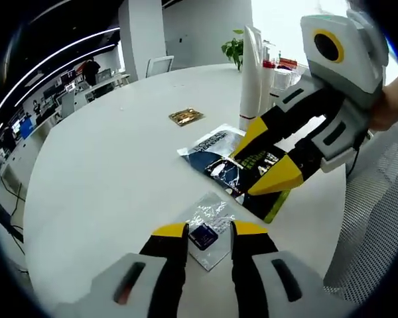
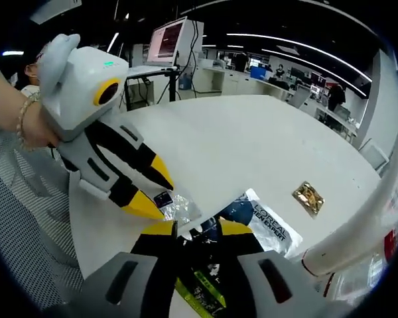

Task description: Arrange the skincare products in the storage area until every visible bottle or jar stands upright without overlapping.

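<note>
A small silver sachet [image 1: 215,213] with a dark blue square lies flat on the white round table [image 1: 106,172], right in front of my left gripper [image 1: 209,229], whose jaws stand open on either side of it. My right gripper [image 1: 265,159] comes in from the right, open, its yellow tips over a black-and-green sachet [image 1: 233,180]. In the right gripper view that dark sachet [image 2: 199,233] sits between the open jaws of my right gripper [image 2: 198,228]. A white-and-blue L'Oreal sachet [image 1: 209,141] lies beside it. A tall white tube [image 1: 252,66] stands upright behind.
A gold sachet [image 1: 186,117] lies alone farther out on the table. Red-capped bottles [image 1: 270,76] stand next to the white tube, near a plant [image 1: 233,48]. A mesh chair [image 1: 378,218] is by the table's edge. A person's hand [image 2: 13,119] holds the left gripper [image 2: 154,191].
</note>
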`<state>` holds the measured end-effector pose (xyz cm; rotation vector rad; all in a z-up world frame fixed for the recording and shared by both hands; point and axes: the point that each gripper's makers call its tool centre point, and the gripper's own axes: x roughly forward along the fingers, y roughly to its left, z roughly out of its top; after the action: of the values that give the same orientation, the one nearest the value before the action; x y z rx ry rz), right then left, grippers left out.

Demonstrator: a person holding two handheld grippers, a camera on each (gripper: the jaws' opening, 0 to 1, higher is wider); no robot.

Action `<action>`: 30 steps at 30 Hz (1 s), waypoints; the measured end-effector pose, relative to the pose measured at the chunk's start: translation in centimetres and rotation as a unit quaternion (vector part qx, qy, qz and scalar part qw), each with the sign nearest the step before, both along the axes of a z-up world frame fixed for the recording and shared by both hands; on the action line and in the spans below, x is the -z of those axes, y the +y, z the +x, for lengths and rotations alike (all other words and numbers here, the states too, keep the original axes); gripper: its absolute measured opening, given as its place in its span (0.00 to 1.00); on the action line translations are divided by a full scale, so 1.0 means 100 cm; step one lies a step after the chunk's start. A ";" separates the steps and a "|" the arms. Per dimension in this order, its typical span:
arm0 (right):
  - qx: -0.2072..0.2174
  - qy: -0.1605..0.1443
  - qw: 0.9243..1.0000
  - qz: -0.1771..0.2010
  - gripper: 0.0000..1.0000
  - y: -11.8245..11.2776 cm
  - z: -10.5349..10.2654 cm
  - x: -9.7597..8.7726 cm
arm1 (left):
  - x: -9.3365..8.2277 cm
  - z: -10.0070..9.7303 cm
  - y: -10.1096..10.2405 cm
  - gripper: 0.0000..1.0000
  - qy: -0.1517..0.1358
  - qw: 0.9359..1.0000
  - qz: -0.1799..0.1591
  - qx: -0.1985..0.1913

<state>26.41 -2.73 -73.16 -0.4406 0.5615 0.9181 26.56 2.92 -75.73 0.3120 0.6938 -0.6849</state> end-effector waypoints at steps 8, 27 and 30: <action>0.006 0.000 1.000 0.029 0.36 -0.001 -0.012 -0.006 | -0.005 -0.007 0.001 0.34 0.005 1.000 -0.007 -0.007; 0.055 0.047 0.997 0.041 0.63 -0.049 -0.052 -0.005 | -0.017 -0.039 -0.001 0.62 0.020 0.999 -0.024 -0.018; 0.069 0.049 0.995 0.045 0.69 -0.058 -0.054 -0.007 | -0.020 -0.045 -0.002 0.69 0.022 0.999 -0.026 -0.022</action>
<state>20.97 -8.53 -72.47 -0.2722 0.6296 0.8324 22.09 2.77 -73.74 0.2332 0.7216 -0.6692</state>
